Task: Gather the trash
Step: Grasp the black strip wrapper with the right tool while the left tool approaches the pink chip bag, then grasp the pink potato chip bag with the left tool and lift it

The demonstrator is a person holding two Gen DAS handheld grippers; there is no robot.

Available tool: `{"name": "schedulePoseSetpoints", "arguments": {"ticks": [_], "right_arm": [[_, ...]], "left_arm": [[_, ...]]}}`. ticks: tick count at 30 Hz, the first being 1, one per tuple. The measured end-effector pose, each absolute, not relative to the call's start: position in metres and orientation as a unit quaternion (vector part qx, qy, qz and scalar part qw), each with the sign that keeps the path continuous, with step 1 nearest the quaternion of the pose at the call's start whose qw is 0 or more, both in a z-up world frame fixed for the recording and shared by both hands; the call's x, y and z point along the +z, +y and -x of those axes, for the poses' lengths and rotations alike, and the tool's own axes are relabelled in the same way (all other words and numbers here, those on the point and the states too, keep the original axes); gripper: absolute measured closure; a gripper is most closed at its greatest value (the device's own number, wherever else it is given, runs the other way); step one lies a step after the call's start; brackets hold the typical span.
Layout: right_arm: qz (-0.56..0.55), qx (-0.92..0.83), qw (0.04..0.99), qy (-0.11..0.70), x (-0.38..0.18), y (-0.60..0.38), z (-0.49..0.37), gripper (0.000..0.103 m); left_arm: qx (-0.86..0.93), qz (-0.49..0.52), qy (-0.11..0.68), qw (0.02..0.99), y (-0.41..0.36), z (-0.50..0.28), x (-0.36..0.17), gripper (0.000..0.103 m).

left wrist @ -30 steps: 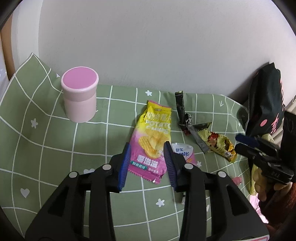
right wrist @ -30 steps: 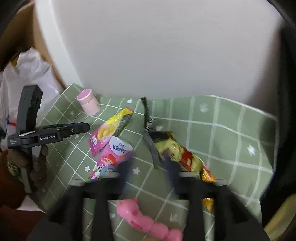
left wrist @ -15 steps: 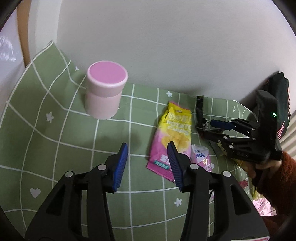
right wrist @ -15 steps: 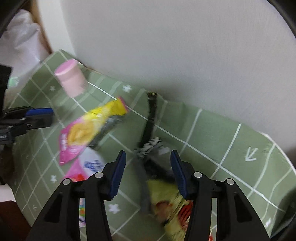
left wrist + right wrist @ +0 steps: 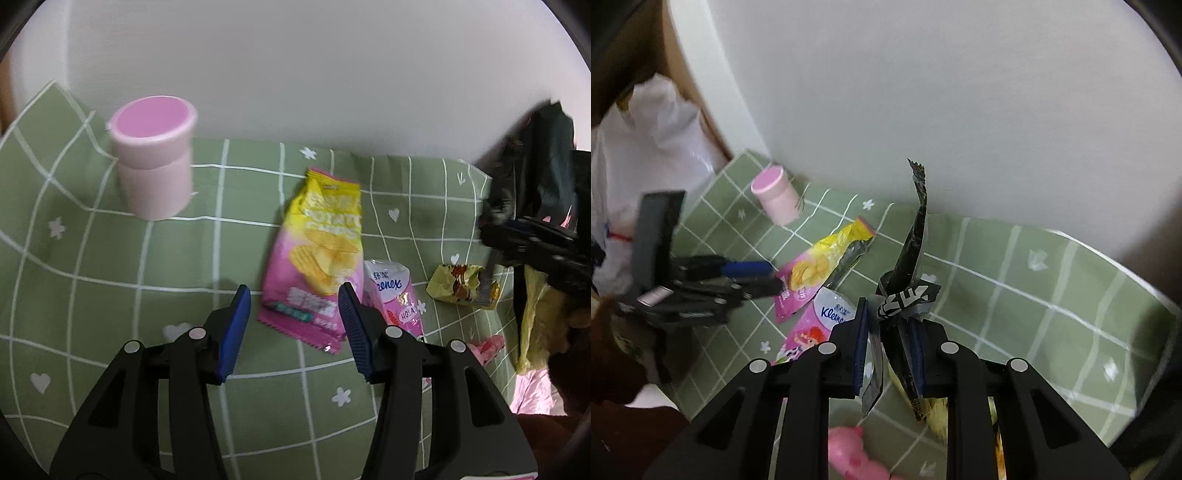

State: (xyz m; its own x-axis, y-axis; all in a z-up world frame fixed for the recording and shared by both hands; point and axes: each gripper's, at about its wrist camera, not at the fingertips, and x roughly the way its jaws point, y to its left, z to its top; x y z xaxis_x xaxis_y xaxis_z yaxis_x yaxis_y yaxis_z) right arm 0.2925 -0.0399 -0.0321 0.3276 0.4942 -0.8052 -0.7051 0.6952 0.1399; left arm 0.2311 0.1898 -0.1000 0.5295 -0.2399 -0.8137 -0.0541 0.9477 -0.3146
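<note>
Leftmost on the green checked cloth (image 5: 92, 280) stands the pink lidded cup (image 5: 153, 155), upright near the wall and well apart from the litter. Next along, the left gripper (image 5: 293, 317) hovers with its blue pads spread wide and nothing between them, aimed at the lower end of the pink-and-yellow chip bag (image 5: 319, 258), which lies flat. Just beside the bag, touching its right edge, lies a small pink tissue pack (image 5: 393, 295), and further right a crumpled yellow wrapper (image 5: 458, 284). A pink object near the front edge is too blurred to name.

Over on the right, the right gripper (image 5: 888, 332) is clamped on a black torn wrapper (image 5: 912, 254), a twisted strip that stands up above the fingers, clear of the cloth, with loose ends hanging below.

Judging from this, the step in hand is carrying that strip away while the left tongs line up on the chip bag. To do it well, the right grip should hold firm, since the strip is light, slick and pinched only at its knot; a slow lift would keep the dangling tails from dragging the yellow wrapper. For the bag, the left pads would best straddle one crimped end, coming down low enough to catch the foil without pinching cloth or nudging the tissue pack.
</note>
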Motion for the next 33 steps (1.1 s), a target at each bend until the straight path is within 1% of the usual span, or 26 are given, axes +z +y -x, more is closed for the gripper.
{"name": "schedulePoseSetpoints", "arguments": {"ticks": [3, 6, 7, 8, 9, 11, 15, 19, 22, 24, 25, 26, 28, 33], "right_arm": [[0.097, 0.348, 0.819, 0.446, -0.031, -0.062, -0.283, 0.083], [0.072, 0.32, 0.832, 0.448, -0.032, -0.084, -0.274, 0.083], [0.062, 0.311, 0.837, 0.446, -0.031, -0.092, -0.27, 0.083], [0.054, 0.304, 0.841, 0.445, -0.031, -0.099, -0.267, 0.083], [0.047, 0.295, 0.846, 0.442, -0.029, -0.106, -0.264, 0.083], [0.036, 0.28, 0.854, 0.436, -0.026, -0.117, -0.26, 0.083], [0.02, 0.262, 0.868, 0.42, -0.018, -0.133, -0.251, 0.083], [0.019, 0.262, 0.873, 0.412, -0.014, -0.14, -0.242, 0.083], [0.019, 0.261, 0.871, 0.415, -0.016, -0.14, -0.237, 0.083], [0.019, 0.261, 0.869, 0.419, -0.018, -0.142, -0.236, 0.083], [0.02, 0.261, 0.868, 0.421, -0.019, -0.143, -0.234, 0.083], [0.02, 0.261, 0.868, 0.422, -0.019, -0.143, -0.233, 0.083], [0.02, 0.263, 0.867, 0.422, -0.018, -0.145, -0.231, 0.083], [0.011, 0.261, 0.866, 0.426, -0.021, -0.153, -0.226, 0.083]], "left_arm": [[-0.041, 0.113, 0.488, 0.865, 0.175, -0.239, -0.101, 0.056], [-0.028, 0.104, 0.491, 0.865, 0.169, -0.247, -0.101, 0.056], [-0.024, 0.103, 0.492, 0.864, 0.169, -0.249, -0.101, 0.065], [-0.023, 0.102, 0.495, 0.863, 0.168, -0.25, -0.102, 0.081], [-0.023, 0.104, 0.497, 0.861, 0.167, -0.252, -0.102, 0.083], [-0.025, 0.108, 0.494, 0.862, 0.167, -0.252, -0.099, 0.099], [-0.033, 0.101, 0.476, 0.873, 0.16, -0.247, -0.084, 0.102], [-0.049, 0.091, 0.458, 0.883, 0.15, -0.237, -0.067, 0.102], [-0.062, 0.093, 0.455, 0.884, 0.147, -0.234, -0.063, 0.102], [-0.075, 0.1, 0.453, 0.883, 0.149, -0.232, -0.062, 0.101], [-0.08, 0.107, 0.448, 0.884, 0.149, -0.231, -0.063, 0.095], [-0.082, 0.115, 0.444, 0.885, 0.153, -0.23, -0.064, 0.077], [-0.079, 0.124, 0.44, 0.886, 0.162, -0.23, -0.068, 0.051], [-0.073, 0.105, 0.479, 0.868, 0.159, -0.24, -0.091, 0.05]]}}
